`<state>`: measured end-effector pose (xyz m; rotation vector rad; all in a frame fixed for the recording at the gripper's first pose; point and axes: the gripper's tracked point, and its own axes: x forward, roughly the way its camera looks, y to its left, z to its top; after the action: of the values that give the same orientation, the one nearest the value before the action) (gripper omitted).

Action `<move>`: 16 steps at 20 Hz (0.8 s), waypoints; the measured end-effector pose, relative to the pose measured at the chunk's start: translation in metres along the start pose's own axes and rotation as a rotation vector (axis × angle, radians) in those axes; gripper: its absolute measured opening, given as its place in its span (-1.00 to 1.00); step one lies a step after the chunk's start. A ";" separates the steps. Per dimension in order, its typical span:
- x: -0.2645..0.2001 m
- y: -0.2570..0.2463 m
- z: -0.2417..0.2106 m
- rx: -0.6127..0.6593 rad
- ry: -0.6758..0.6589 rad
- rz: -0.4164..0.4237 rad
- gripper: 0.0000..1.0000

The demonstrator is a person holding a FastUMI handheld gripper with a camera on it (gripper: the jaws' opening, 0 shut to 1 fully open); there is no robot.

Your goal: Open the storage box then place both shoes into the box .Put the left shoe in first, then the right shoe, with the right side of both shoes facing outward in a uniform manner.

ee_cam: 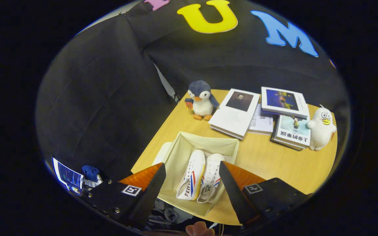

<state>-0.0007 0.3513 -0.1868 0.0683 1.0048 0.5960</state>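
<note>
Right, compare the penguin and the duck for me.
The penguin is dark blue with a white belly; the duck is all white. The penguin stands beyond the box, left of the books; the duck stands right of them. Both are upright plush toys. The gripper hangs open over the shoes.

Gripper [192,178]: fingers spread wide apart, gripping nothing, angled downward.
Person's fingertip [199,228]: showing just behind the fingers.

Recording booth: black cloth wall [103,98] behind a wooden table [274,160] staged with books [236,113], a plush penguin [202,100] and a plush duck [322,127].
</note>
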 end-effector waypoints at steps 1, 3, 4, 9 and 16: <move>-0.015 -0.012 0.013 -0.008 -0.072 -0.027 0.96; -0.045 -0.034 0.035 -0.031 -0.221 -0.080 0.96; -0.064 -0.048 0.046 -0.045 -0.311 -0.120 0.96; -0.154 -0.103 0.070 -0.052 -0.613 -0.325 0.96; -0.229 -0.152 0.073 -0.004 -0.807 -0.472 0.96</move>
<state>0.0352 0.1247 -0.0183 0.0575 0.2123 0.1003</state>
